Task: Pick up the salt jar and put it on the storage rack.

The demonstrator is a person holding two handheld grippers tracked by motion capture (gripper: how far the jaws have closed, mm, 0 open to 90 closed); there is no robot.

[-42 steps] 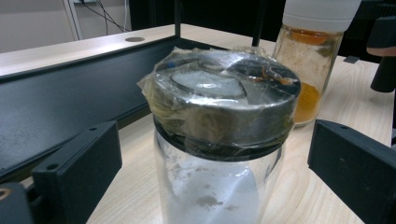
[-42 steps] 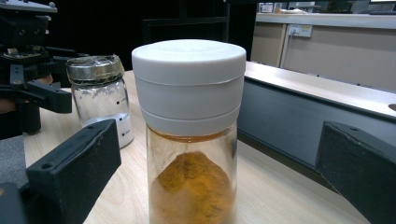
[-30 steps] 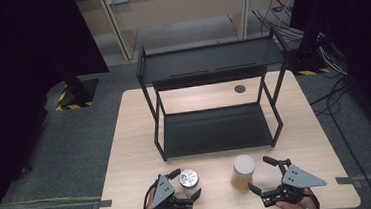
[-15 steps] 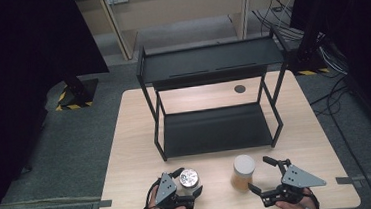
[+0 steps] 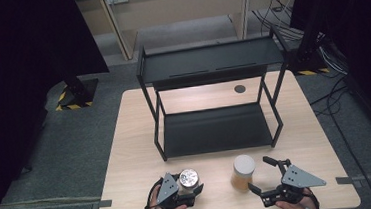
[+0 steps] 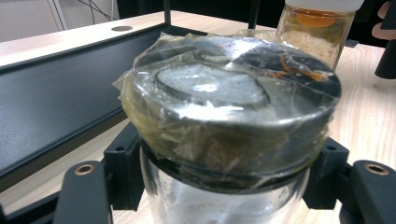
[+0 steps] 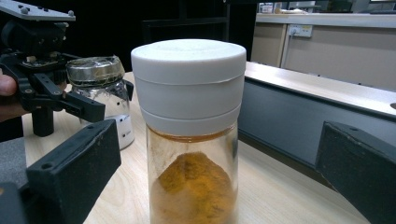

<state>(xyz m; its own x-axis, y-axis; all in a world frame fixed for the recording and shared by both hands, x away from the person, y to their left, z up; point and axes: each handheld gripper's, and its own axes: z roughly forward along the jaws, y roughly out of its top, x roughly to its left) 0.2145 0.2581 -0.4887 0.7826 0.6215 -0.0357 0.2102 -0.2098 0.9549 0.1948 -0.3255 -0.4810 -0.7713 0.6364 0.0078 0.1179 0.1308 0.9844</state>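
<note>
A clear glass jar (image 5: 188, 176) with a film-wrapped metal lid stands near the table's front edge. My left gripper (image 5: 190, 185) has just been closing and is now shut on it. In the left gripper view both pads (image 6: 122, 172) press the jar (image 6: 233, 102) just under its lid. To the right stands a spice jar (image 5: 243, 171) with a white lid and orange powder. My right gripper (image 5: 259, 173) is open beside it. In the right gripper view this jar (image 7: 189, 121) stands between the wide-spread fingers (image 7: 79, 172), untouched.
A black two-tier metal rack (image 5: 210, 62) stands at the middle and back of the wooden table (image 5: 131, 139), its lower shelf just behind both jars. A dark round disc (image 5: 240, 88) sits on the table behind the rack. Dark cabinets and cables surround the table.
The left gripper's jaws closed in on the metal-lidded jar and now grip it. Both hands and the white-lidded jar stayed in place.
</note>
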